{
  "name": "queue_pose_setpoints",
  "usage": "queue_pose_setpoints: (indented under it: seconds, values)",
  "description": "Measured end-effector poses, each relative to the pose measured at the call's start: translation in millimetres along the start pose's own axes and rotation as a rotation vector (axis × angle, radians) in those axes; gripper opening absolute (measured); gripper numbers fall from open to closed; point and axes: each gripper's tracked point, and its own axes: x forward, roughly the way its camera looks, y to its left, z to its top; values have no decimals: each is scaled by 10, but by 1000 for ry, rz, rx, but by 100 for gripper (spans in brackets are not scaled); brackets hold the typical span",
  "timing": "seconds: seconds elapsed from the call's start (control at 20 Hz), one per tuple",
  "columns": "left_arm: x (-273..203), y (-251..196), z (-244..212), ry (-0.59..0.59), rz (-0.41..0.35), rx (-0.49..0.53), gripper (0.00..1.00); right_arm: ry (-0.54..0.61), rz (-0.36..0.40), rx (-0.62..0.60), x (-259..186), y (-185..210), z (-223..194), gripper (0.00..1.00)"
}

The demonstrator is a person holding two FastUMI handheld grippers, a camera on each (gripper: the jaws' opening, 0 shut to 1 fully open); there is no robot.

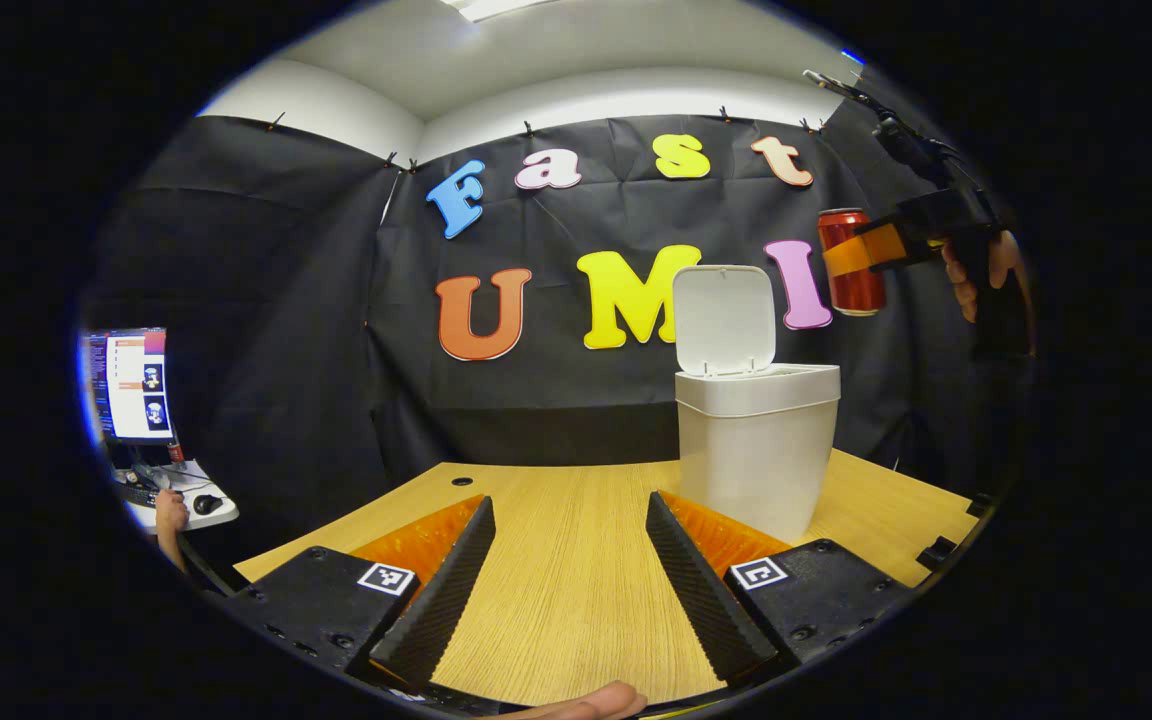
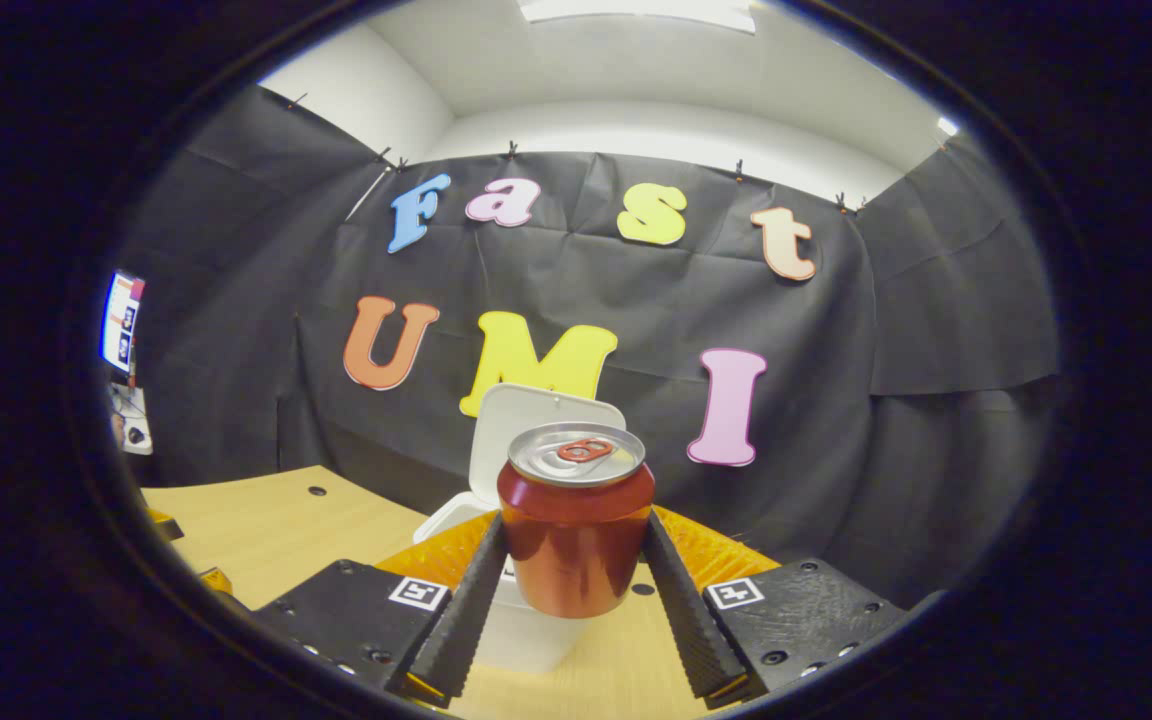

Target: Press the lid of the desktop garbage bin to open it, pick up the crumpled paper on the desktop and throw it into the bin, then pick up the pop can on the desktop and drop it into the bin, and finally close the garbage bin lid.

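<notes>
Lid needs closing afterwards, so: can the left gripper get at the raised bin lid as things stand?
Probably yes: the left gripper is open and holds nothing, and bare desk lies between it and the bin, whose lid stands upright.

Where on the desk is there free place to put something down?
The wooden desk is bare left of the white bin, past the left gripper to the small hole. Crowded above the bin: the right gripper holds the red can there.
</notes>
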Motion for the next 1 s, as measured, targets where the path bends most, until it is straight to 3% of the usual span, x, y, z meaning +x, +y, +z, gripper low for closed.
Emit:
queue_pose_setpoints:
  seconds: [0.55, 0.85, 1.0]
  values:
    - [24, 104, -64, 24, 22, 14, 98, 74, -13, 107, 1002, 253, -182, 80]
    - [57, 108, -132, 47, 21, 18, 98, 108, -1, 56, 1286, 635, -380, 80]
    - [64, 93, -192, 79, -1, -30, 98, 129, 16, 32, 1408, 861, -459, 81]
